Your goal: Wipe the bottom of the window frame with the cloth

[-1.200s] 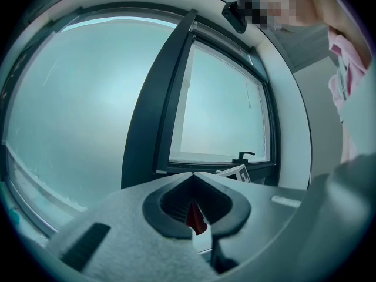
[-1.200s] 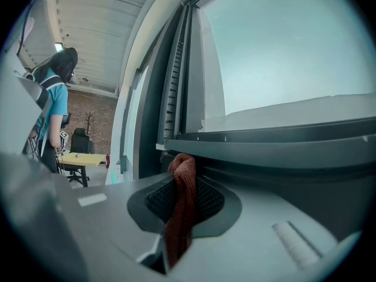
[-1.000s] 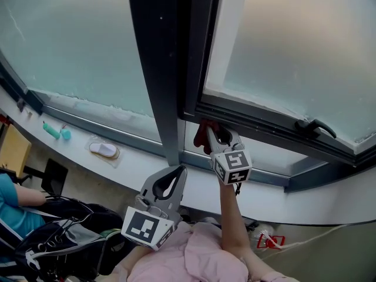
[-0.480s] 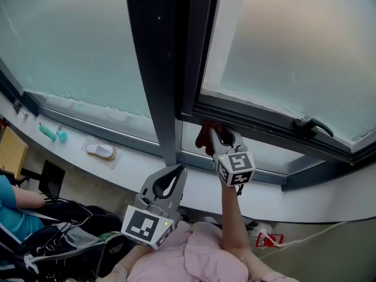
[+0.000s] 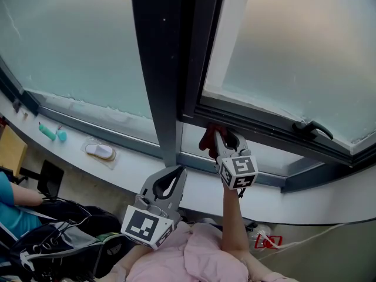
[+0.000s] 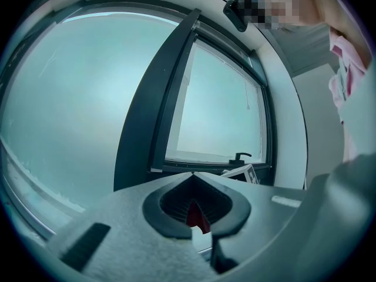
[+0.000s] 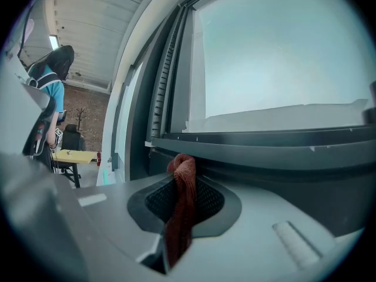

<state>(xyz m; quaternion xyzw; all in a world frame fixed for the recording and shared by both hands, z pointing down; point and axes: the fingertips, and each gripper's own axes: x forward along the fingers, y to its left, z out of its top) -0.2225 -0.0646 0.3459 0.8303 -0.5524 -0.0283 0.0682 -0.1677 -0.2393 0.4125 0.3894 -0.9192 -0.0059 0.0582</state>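
Right claw [image 5: 218, 135]: clamped on the red cloth [image 5: 208, 136], which bunches out past the tips and presses against the bottom rail of the window frame [image 5: 264, 133], just to the right of the dark post [image 5: 158, 69].
Change: over the last second this claw and the cloth slide a little further from the post along the rail.
Meaning: the wipe looks under way but barely started; nearly all of the rail away from the post, up to the handle [image 5: 314, 128], is probably still to do.
Left claw [image 5: 176, 170]: tips together, gripping nothing, held below the foot of the post, apart from the frame.
Hard to tell: a red patch shows in the left claw's gap, possibly the cloth seen beyond it. How firmly the cloth bears on the rail is unclear. The rail's far end runs out of view.
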